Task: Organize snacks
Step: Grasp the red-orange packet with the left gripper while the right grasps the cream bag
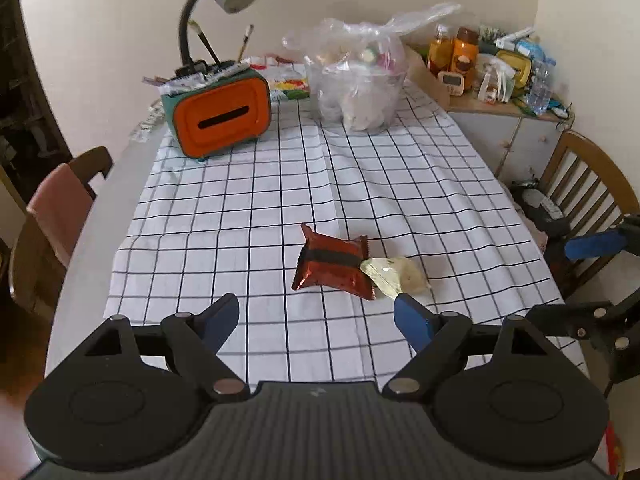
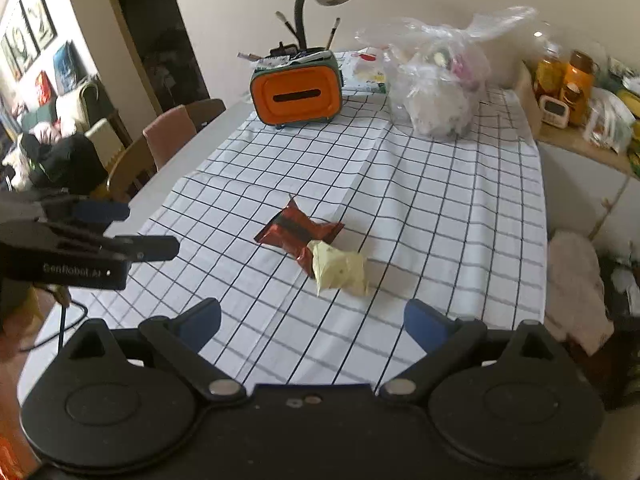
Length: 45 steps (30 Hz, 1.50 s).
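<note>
On checked cloth (image 1: 280,184): red snack (image 1: 332,266) touching yellow snack (image 1: 396,276); left gripper (image 1: 316,318), right gripper (image 2: 312,318) spread, empty.

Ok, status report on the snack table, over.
Left gripper open, right gripper open, both empty. Red snack packet touching pale yellow packet on checked cloth. Nothing blocking.

Table (image 1: 80,240), checked cloth (image 1: 280,184): red snack packet (image 1: 334,266) touching yellow packet (image 1: 394,276); orange box (image 1: 222,114), plastic bag (image 1: 360,88) at far end.

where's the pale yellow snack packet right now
In both wrist views the pale yellow snack packet lies mid-tablecloth, touching the right end of the red snack packet, ahead of both open grippers.
</note>
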{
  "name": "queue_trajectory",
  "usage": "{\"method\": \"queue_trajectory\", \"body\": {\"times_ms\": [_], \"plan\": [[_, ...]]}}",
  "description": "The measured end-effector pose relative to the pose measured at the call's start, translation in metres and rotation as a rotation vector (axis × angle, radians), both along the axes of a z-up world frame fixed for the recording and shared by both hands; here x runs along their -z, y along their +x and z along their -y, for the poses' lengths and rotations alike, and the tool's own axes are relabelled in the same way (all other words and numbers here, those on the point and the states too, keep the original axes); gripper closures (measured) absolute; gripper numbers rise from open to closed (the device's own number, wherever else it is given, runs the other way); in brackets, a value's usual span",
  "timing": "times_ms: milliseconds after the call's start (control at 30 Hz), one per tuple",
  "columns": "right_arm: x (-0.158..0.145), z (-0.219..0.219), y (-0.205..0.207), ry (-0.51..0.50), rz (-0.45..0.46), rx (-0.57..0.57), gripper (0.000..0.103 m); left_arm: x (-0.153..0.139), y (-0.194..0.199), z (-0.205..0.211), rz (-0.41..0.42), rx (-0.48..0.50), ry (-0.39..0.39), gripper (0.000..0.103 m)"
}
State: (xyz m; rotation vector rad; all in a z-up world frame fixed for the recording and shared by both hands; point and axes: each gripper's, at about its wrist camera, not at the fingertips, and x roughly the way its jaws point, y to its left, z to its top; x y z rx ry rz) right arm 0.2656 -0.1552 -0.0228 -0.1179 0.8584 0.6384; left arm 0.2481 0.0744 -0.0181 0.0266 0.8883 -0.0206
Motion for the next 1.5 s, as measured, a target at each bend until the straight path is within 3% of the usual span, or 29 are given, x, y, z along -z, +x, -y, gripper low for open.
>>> {"method": "queue_trajectory", "body": {"times_ms": [233, 500, 667, 900, 1033, 1133, 1400, 1500], "plan": [[0.026, -0.033, 0.028, -0.100, 0.021, -0.108, 0.010, 0.031, 0.066, -0.012, -0.090, 0.002, -0.058, 0.018], [0.068, -0.061, 0.055, -0.205, 0.024, -0.160, 0.016, 0.082, 0.127, -0.031, -0.239, -0.272, -0.254, 0.018], [0.090, -0.069, 0.078, -0.197, -0.002, -0.121, 0.017, 0.105, 0.147, -0.035, -0.273, -0.373, -0.311, 0.018], [0.117, -0.080, 0.099, -0.198, -0.028, -0.099, 0.018, 0.129, 0.167, -0.021, -0.303, -0.248, -0.267, 0.018], [0.127, -0.084, 0.106, -0.198, -0.040, -0.089, 0.019, 0.144, 0.174, -0.015, -0.356, -0.089, -0.285, 0.018], [0.134, -0.087, 0.110, -0.201, -0.045, -0.081, 0.019, 0.150, 0.173, -0.011, -0.354, -0.020, -0.237, 0.018], [0.149, -0.095, 0.114, -0.198, -0.066, -0.063, 0.030, 0.156, 0.171, -0.012, -0.335, 0.011, -0.246, 0.018], [0.150, -0.096, 0.111, -0.186, -0.063, -0.069, 0.035, 0.156, 0.171, -0.006, -0.316, 0.019, -0.216, 0.030]]}}
